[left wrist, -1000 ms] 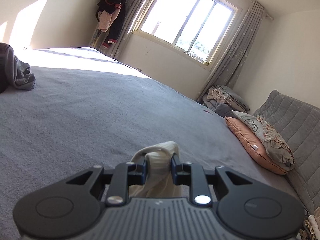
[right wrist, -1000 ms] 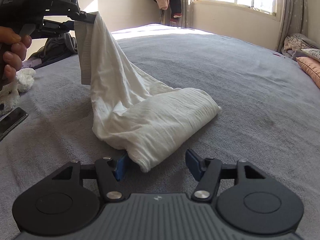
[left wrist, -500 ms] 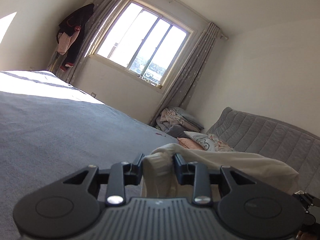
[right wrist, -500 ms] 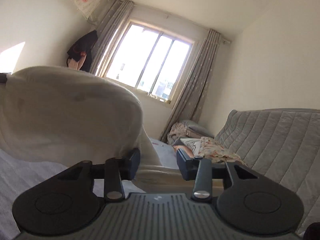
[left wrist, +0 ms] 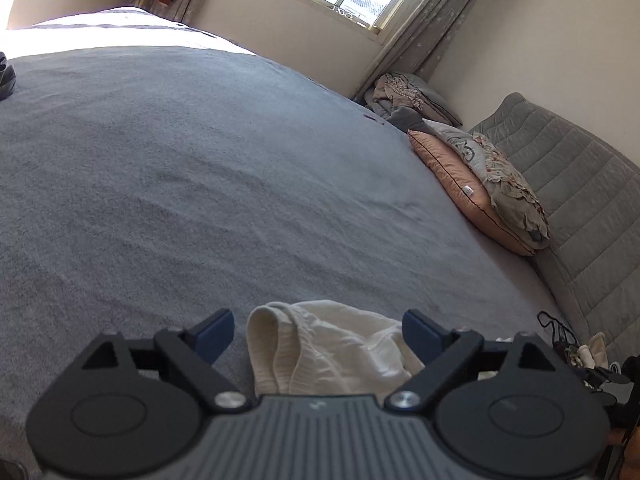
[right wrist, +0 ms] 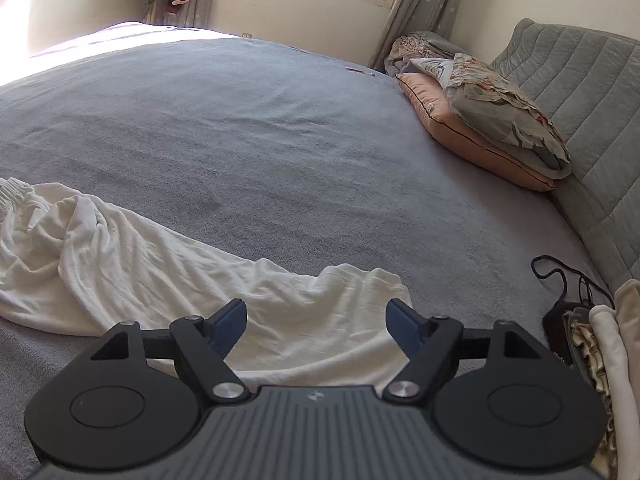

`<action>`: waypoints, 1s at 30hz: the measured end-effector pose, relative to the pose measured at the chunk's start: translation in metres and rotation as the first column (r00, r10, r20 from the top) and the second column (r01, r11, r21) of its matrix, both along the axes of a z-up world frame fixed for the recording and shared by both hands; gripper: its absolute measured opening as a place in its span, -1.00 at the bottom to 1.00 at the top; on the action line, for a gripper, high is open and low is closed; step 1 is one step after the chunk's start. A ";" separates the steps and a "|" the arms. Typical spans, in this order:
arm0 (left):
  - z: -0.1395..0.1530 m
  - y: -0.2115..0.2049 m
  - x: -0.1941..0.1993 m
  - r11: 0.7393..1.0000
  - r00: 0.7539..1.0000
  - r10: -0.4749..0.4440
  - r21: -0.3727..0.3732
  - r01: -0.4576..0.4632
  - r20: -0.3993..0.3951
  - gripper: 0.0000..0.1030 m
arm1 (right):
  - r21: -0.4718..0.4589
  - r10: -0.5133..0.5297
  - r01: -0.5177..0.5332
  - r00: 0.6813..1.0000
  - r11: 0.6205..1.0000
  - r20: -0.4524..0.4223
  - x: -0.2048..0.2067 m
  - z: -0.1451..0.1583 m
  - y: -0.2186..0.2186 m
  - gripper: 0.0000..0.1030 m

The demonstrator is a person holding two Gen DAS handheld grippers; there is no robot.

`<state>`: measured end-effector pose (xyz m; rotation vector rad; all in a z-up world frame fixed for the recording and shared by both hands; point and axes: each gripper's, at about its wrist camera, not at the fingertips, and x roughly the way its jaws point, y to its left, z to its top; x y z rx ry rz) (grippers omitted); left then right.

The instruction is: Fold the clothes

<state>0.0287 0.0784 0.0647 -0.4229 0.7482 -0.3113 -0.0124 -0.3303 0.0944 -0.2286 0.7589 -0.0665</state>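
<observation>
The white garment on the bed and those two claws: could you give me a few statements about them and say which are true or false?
1. The white garment lies spread across the grey bed. True.
2. The left gripper is clamped on the cloth. False: its jaws stand wide apart, having just opened, with the cloth lying loose between them.
3. The right gripper is open. True.
4. The orange pillow lies on top of the floral pillow. False: the floral one lies on the orange one.
5. The garment is folded into a neat square. False: it lies long and rumpled.
</observation>
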 end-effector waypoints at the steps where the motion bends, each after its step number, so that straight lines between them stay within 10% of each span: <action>1: -0.008 -0.004 0.001 1.000 0.999 -0.016 0.004 0.016 -0.034 0.79 | 0.015 -0.030 0.030 0.999 0.999 -0.028 -0.001 -0.004 -0.011 0.54; 9: -0.057 -0.034 -0.001 0.997 0.982 -0.055 -0.066 0.043 -0.179 0.79 | 0.342 -0.288 0.339 0.938 0.876 -0.192 -0.007 -0.046 -0.095 0.55; 12: -0.057 -0.033 -0.002 0.998 0.986 -0.027 -0.067 0.016 -0.165 0.23 | 0.389 -0.295 0.345 0.938 0.854 -0.183 0.000 -0.052 -0.092 0.41; 13: -0.058 -0.030 -0.001 0.997 0.985 -0.023 -0.082 0.009 -0.173 -0.33 | 0.410 -0.290 0.331 0.943 0.850 -0.161 0.002 -0.049 -0.090 0.15; 14: -0.059 -0.025 0.001 0.994 0.983 -0.016 -0.110 -0.004 -0.183 -0.66 | 0.431 -0.287 0.316 0.949 0.845 -0.133 0.002 -0.044 -0.088 -0.61; 15: -0.059 -0.019 0.001 0.989 0.983 -0.005 -0.143 -0.022 -0.185 -0.75 | 0.456 -0.291 0.293 0.954 0.840 -0.078 0.000 -0.035 -0.086 -0.74; 22: -0.027 0.013 -0.005 0.960 0.997 0.057 -0.272 -0.069 -0.050 -0.84 | 0.503 -0.299 0.189 0.943 0.843 0.147 -0.018 0.008 -0.074 -0.75; 25: 0.006 0.049 -0.016 0.904 0.981 0.148 -0.419 -0.083 0.127 -0.92 | 0.527 -0.378 0.174 0.873 0.832 0.309 -0.040 0.033 -0.083 -0.91; 28: 0.036 0.082 -0.032 0.861 0.913 0.232 -0.507 -0.032 0.336 -0.92 | 0.452 -0.406 0.183 0.786 0.873 0.467 -0.054 0.053 -0.075 -0.91; 30: 0.030 0.084 -0.027 0.858 0.935 0.191 -0.513 -0.011 0.300 -0.91 | 0.396 -0.416 0.232 0.772 0.888 0.480 -0.050 0.053 -0.068 -0.78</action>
